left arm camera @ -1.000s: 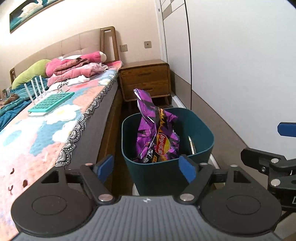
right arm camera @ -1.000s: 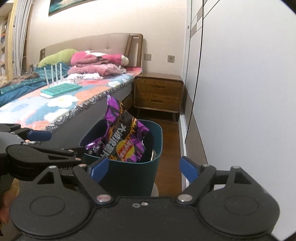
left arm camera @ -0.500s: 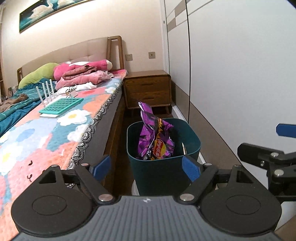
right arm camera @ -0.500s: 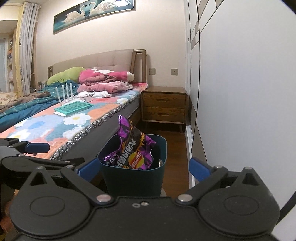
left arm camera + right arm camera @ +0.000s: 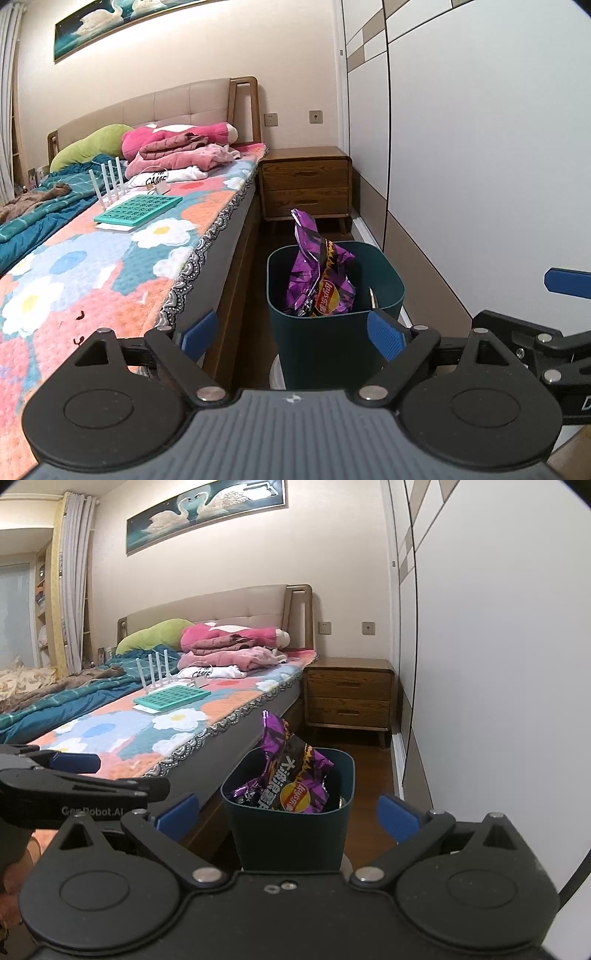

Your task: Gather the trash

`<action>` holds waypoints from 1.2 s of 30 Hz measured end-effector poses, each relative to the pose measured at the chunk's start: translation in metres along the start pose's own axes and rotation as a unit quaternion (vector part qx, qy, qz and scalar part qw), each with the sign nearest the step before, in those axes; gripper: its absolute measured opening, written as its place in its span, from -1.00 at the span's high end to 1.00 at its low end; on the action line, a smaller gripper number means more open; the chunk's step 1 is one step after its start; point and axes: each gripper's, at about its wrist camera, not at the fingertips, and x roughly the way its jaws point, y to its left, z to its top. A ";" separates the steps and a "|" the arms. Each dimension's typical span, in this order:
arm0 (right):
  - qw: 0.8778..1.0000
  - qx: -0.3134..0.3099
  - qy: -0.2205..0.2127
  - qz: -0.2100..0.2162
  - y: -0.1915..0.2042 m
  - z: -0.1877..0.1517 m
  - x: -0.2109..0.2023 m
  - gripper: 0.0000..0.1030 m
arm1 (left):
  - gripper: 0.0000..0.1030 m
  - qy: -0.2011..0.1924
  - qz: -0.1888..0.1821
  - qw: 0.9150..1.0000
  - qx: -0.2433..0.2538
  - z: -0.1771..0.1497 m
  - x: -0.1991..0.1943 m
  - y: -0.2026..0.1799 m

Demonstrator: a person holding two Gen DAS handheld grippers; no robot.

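Note:
A dark teal bin [image 5: 332, 350] stands on the floor between the bed and the wardrobe. A crumpled purple chip bag [image 5: 317, 273] sticks up out of it, and a thin silvery item leans inside at its right. My left gripper [image 5: 291, 334] hangs back from the bin's near rim, its jaws opening with nothing between them. The right wrist view shows the same bin [image 5: 288, 838] and bag [image 5: 291, 775] ahead of my right gripper [image 5: 288, 814], which is open and empty. Each gripper appears at the edge of the other's view.
The bed [image 5: 110, 266] with a flowered cover runs along the left, carrying a teal tray [image 5: 138, 208], a white router and a pile of pink clothes [image 5: 177, 147]. A wooden nightstand [image 5: 306, 184] stands behind the bin. The white wardrobe [image 5: 480, 147] closes the right side.
Both grippers have drawn back and risen from the bin, which now looks smaller and farther. Their jaws have widened. The chip bag stays in the bin.

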 end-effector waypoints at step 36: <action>1.000 0.009 -0.003 -0.021 -0.006 0.001 -0.004 -1.00 | -0.73 -0.026 -0.039 0.999 0.000 -0.006 -0.018 -0.004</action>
